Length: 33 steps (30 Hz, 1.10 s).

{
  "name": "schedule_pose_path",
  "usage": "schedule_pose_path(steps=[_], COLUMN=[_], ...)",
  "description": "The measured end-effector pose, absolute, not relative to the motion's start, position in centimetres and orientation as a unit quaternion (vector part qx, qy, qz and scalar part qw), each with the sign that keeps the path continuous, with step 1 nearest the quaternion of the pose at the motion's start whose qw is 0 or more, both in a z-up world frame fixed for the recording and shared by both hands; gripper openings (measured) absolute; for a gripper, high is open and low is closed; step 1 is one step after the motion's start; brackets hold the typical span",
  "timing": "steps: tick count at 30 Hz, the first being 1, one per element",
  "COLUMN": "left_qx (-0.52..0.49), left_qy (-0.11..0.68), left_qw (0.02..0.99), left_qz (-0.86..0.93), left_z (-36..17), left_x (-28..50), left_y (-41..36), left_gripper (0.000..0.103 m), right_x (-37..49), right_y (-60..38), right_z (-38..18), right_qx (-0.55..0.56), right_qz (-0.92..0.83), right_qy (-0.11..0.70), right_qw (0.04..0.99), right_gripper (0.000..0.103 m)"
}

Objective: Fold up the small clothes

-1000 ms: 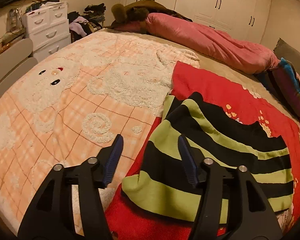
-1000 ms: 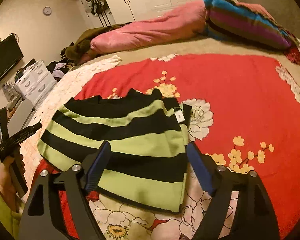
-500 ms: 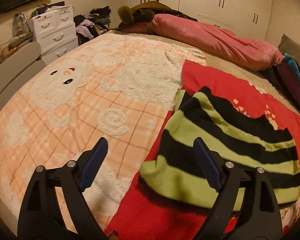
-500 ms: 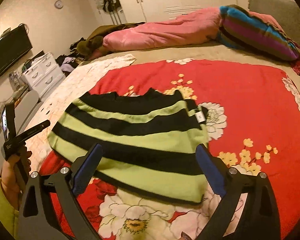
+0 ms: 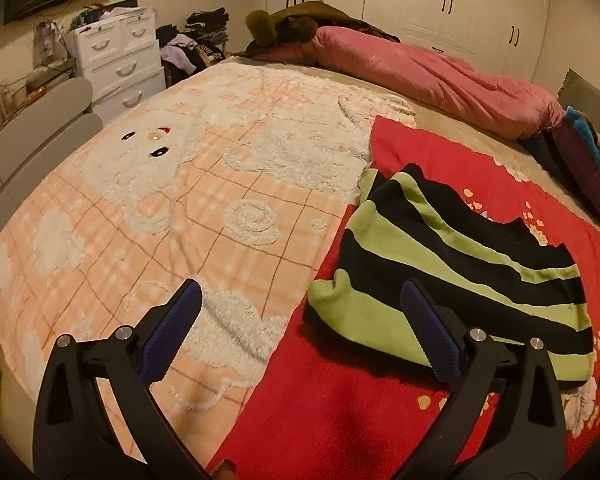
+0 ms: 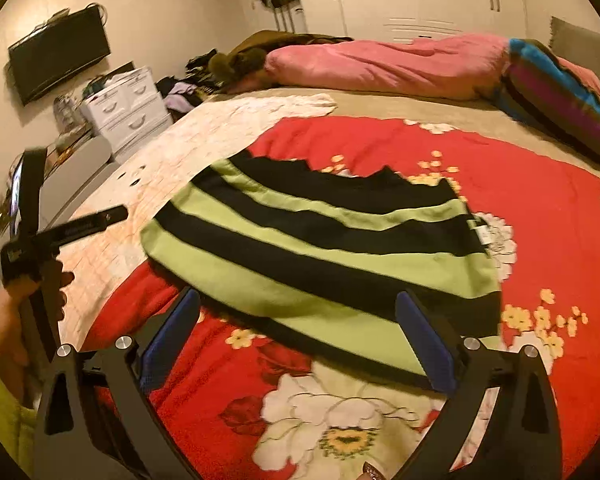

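From the left wrist view, the left gripper has its two blue-padded fingers wide apart, with nothing between them. It hangs over the bed, above the line where the peach blanket meets the red flowered blanket. The striped top, green and black, lies folded and flat on the red flowered blanket. Its near left corner sits just past the right finger of this claw, and that corner is a bit bunched up. A long pink quilt lies along the far side of the bed. White drawers stand by the wall on the left.

From the right wrist view, the right gripper is also spread wide and holds nothing. The striped top lies right in front of it, with its near green edge between the two blue pads. A small white tag sticks out at the top's right side. Far to the left, a hand in a yellow-green sleeve holds the left gripper out over the peach blanket, apart from the top. A dark TV hangs on the wall, and a striped pillow rests at the far right.
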<state>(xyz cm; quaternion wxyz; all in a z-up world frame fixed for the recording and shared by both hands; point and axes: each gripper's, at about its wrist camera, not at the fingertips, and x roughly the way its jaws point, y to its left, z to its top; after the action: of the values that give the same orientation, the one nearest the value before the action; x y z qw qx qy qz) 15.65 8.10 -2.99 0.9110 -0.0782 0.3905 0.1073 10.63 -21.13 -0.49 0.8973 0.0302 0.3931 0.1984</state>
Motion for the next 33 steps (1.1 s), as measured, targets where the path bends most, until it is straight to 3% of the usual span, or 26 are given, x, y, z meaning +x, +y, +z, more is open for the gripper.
schedule_pose_path(steps=[10, 16, 33], left_qx=[-0.118, -0.074, -0.105], left_qy=[0.417, 0.438, 0.449], left_qw=[0.899, 0.895, 0.887], left_qz=[0.059, 0.038, -0.037], left_z=[-3.0, -3.8, -5.9], left_x=[17.8, 20.1, 25.6], left_y=[9.8, 9.8, 12.1], left_gripper=[0.093, 0.093, 0.093], right_x=[10.4, 10.9, 12.6], right_y=[-15.6, -12.2, -5.7], right_z=[-1.5, -2.7, -5.5], right_qx=[-0.018, -0.044, -0.113], right_qz=[0.239, 0.252, 0.253], right_qy=[0.39, 0.394, 0.377], right_qw=[0.889, 0.883, 0.884], right_gripper=[0.098, 0.098, 0.098])
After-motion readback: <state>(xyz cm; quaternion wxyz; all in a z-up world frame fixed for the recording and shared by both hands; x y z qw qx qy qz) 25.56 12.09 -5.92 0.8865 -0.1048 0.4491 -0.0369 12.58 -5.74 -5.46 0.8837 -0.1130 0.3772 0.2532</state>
